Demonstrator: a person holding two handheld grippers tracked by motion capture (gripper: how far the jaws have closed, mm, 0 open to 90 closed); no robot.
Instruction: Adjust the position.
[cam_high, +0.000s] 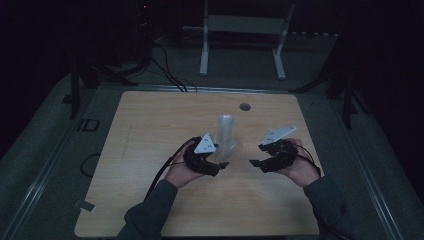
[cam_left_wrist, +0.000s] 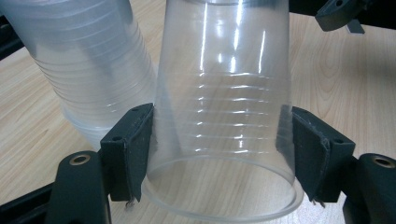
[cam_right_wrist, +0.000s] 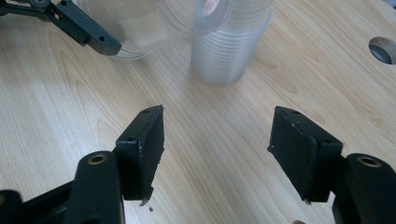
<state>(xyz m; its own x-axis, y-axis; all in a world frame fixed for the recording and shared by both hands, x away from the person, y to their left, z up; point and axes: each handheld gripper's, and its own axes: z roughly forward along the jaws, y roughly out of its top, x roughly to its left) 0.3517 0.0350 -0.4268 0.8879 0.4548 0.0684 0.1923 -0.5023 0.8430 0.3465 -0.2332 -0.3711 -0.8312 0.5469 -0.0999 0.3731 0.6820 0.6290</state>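
A stack of clear plastic cups (cam_high: 226, 127) stands upside down near the middle of the wooden table (cam_high: 150, 130). My left gripper (cam_high: 222, 165) is shut on a single clear cup (cam_left_wrist: 224, 116), its pads pressing both sides near the rim. The cup is tilted, just right of the stack (cam_left_wrist: 88, 60). My right gripper (cam_high: 256, 162) hovers open to the right, with bare wood between its jaws (cam_right_wrist: 217, 144). In the right gripper view the held cup (cam_right_wrist: 154, 23) and the stack (cam_right_wrist: 231, 51) lie ahead of it.
A round cable hole (cam_high: 244, 106) sits near the table's far edge. A white metal stand (cam_high: 245, 35) and cables lie on the floor beyond the table. A jaw of the left gripper (cam_right_wrist: 88, 30) shows at the top left of the right gripper view.
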